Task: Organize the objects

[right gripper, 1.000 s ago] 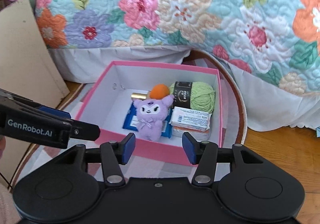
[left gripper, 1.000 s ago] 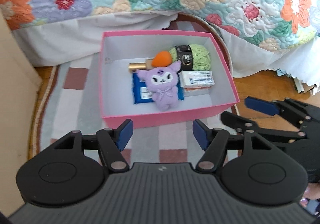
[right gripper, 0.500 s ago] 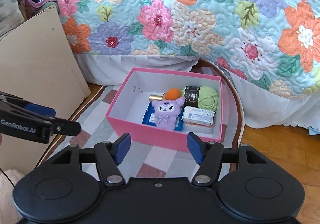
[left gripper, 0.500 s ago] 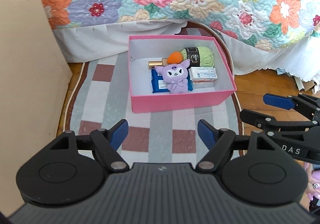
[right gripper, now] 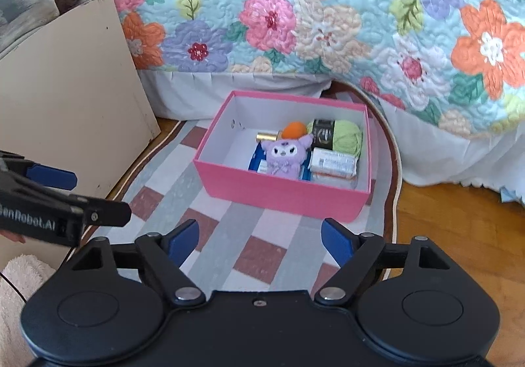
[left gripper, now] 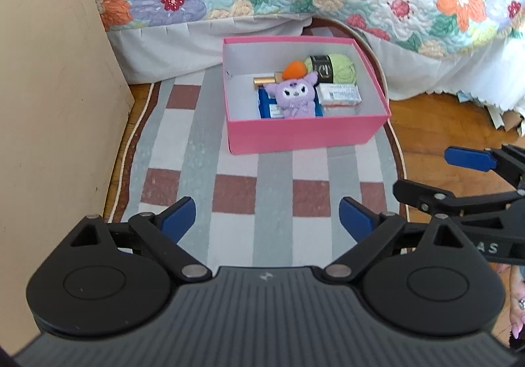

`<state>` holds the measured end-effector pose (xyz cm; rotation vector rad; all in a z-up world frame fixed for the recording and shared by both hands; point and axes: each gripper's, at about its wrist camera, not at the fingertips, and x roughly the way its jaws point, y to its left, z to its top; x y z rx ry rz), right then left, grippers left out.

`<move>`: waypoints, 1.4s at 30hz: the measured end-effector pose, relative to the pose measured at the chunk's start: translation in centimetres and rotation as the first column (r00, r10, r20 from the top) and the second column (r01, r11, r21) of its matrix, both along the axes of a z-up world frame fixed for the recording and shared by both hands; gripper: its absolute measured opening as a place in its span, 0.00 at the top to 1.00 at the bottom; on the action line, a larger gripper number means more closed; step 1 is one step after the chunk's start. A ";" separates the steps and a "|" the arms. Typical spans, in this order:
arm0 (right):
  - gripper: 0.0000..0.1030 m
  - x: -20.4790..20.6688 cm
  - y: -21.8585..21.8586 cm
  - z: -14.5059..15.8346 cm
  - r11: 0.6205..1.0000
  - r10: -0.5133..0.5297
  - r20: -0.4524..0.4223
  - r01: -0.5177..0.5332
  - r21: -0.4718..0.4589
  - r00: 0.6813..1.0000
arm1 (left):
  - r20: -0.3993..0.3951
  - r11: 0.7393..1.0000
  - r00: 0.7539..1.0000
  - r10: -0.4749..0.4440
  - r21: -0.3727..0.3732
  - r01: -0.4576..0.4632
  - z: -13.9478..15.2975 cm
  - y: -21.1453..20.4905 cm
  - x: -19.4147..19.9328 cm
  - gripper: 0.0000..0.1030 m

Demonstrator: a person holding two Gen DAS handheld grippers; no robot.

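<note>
Two tools, left tool [left gripper: 267,219] and right tool [right gripper: 261,237]: jaws just widened, now open, empty; drawn farther back from pink cardboard box [left gripper: 308,134] than before.

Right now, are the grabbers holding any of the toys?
No. The left gripper and right gripper are both open and empty. The plush lies in the pink box, away from both.

Matt pink cardboard box [left gripper: 305,134], fuzzy cloth plush [left gripper: 293,97], woven rug [left gripper: 197,150], quilted bedspread [right gripper: 328,22], perhaps metallic gold tube [right gripper: 266,137].
</note>
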<state>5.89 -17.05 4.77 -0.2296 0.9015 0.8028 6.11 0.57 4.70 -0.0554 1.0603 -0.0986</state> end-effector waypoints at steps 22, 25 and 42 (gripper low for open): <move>0.17 -0.4 -1.5 -1.7 0.990 -0.100 -0.055 0.093 -0.110 0.994 | -0.041 0.997 0.996 0.074 0.027 -0.073 -0.7 0.2 -1.7 0.05; 0.17 -0.6 -1.7 -1.6 0.988 -0.105 -0.052 0.098 -0.119 0.993 | -0.035 0.997 0.997 0.069 0.032 -0.067 -0.5 0.2 -2.1 0.05; 0.17 -0.9 -2.2 -2.2 0.986 -0.099 -0.075 0.088 -0.143 0.992 | -0.052 0.996 0.995 0.083 0.048 -0.081 -1.3 0.3 -3.1 0.05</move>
